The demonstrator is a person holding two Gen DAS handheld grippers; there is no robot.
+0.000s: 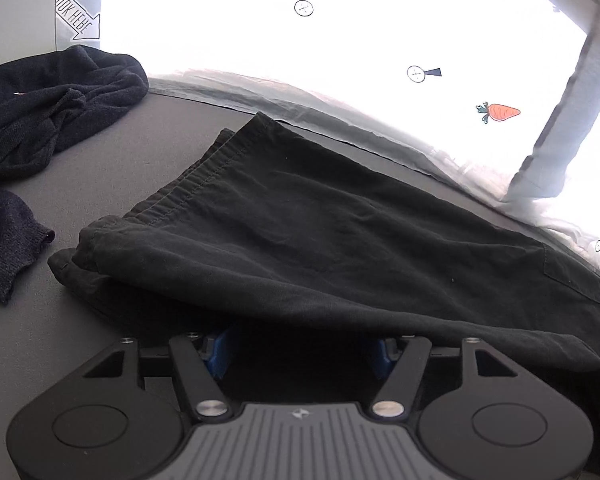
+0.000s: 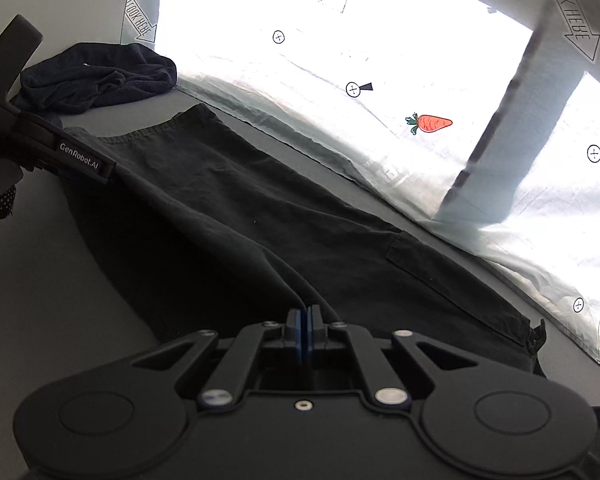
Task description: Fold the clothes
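Note:
A pair of black shorts (image 1: 320,236) lies on the grey table (image 1: 148,152), also in the right wrist view (image 2: 260,216). My left gripper (image 1: 300,354) is open, its blue pads wide apart, with the near edge of the shorts draped over the fingertips. It shows from the side in the right wrist view (image 2: 80,158). My right gripper (image 2: 303,332) is shut on a raised fold of the shorts' near edge.
A crumpled dark navy garment (image 1: 52,108) lies at the far left, also in the right wrist view (image 2: 100,76). A dark sock-like piece (image 1: 4,240) lies at the left. A white sheet with carrot prints (image 1: 380,40) lies behind the table.

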